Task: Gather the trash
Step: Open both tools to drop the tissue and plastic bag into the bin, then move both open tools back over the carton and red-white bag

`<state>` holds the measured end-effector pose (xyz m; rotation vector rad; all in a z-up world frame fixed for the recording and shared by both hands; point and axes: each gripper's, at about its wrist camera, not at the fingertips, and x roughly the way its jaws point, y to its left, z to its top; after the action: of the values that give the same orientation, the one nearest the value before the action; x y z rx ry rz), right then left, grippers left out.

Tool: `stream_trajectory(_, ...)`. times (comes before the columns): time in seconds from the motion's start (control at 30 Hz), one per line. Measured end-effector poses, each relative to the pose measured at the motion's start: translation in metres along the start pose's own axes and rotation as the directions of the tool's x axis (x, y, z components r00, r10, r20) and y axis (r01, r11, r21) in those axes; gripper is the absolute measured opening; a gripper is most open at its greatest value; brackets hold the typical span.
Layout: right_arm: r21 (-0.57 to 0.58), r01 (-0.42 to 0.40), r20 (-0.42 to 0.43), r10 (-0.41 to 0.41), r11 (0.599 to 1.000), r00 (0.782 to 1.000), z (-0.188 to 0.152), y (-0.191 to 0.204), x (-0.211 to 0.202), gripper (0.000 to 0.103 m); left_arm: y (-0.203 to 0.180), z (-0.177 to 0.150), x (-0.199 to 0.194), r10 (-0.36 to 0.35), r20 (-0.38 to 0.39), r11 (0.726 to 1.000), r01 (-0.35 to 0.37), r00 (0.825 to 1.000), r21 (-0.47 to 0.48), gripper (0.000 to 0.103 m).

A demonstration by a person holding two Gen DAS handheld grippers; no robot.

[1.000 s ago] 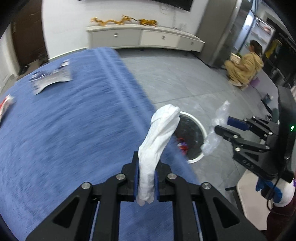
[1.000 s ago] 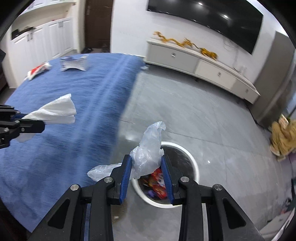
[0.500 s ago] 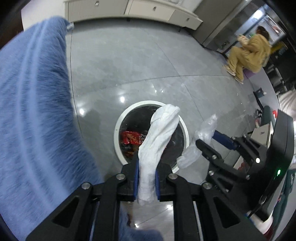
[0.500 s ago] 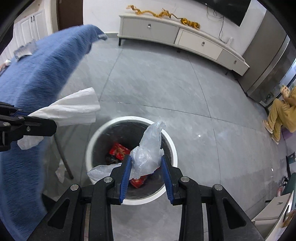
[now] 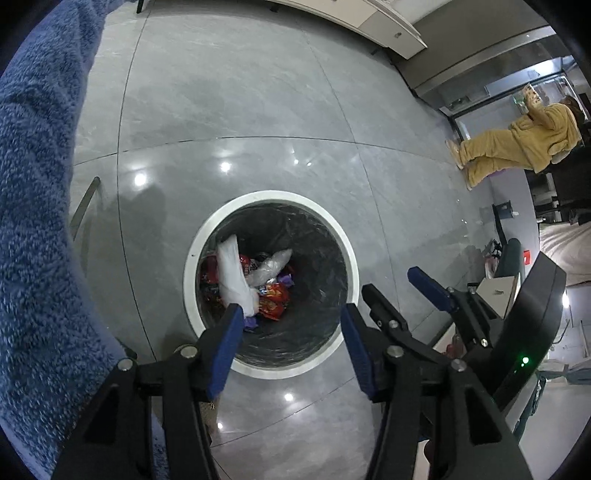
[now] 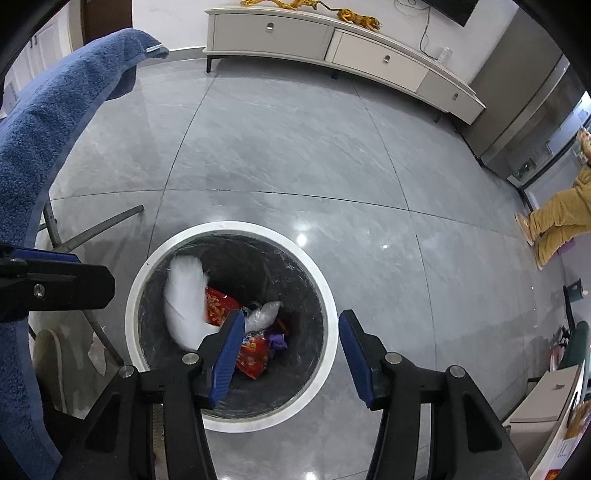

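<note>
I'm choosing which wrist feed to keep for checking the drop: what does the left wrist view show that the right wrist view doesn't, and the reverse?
Only the left wrist view shows the right gripper from outside, jaws apart and empty.

Only the right wrist view shows the whole TV cabinet with its gold ornament, and the table legs.

Both show the bin holding the white tissue, clear plastic and red wrappers, plus the blue cloth. Both grippers' jaws have just been opening; nothing sits between them.
</note>
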<state>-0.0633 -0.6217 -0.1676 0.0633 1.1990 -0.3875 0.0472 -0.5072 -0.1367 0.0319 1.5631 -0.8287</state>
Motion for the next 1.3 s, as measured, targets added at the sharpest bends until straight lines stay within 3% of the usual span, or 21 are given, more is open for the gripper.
stream_trajectory(0.33, 0.038, 0.019, 0.074, -0.022, 0.999, 0.997, -0.002, -0.001, -0.055, 0.051, -0.004, -0.031, -0.056, 0.013, 0.072, 0.99, -0.023, 0.997, 0.137, 0.053)
stream_trajectory(0.5, 0.005, 0.025, 0.148, -0.026, 1.0, 0.989, 0.006, 0.023, -0.102, 0.052, -0.008, -0.061, -0.115, 0.023, 0.178, 0.971, -0.065, 0.984, 0.231, 0.053)
stream_trajectory(0.63, -0.031, 0.013, 0.216, -0.006, 0.999, 0.976, 0.016, 0.05, -0.14, 0.055, 0.013, -0.082, -0.16, 0.05, 0.284, 0.958, -0.126, 0.958, 0.257, 0.053)
stream_trajectory(0.8, -0.093, -0.013, 0.284, 0.039, 0.996, 0.958, 0.028, 0.097, -0.18, 0.056, 0.073, -0.115, -0.21, 0.122, 0.41, 0.947, -0.229, 0.904, 0.224, 0.053)
stream_trajectory(1.0, -0.21, -0.032, 0.327, 0.102, 0.977, 0.939, 0.048, 0.169, -0.211, 0.06, 0.169, -0.15, -0.26, 0.212, 0.443, 0.951, -0.288, 0.871, 0.109, 0.053)
stream_trajectory(1.3, -0.416, -0.068, 0.313, 0.213, 0.907, 0.925, 0.093, 0.279, -0.22, 0.066, 0.312, -0.163, -0.338, 0.362, 0.487, 0.93, -0.345, 0.795, -0.128, 0.055)
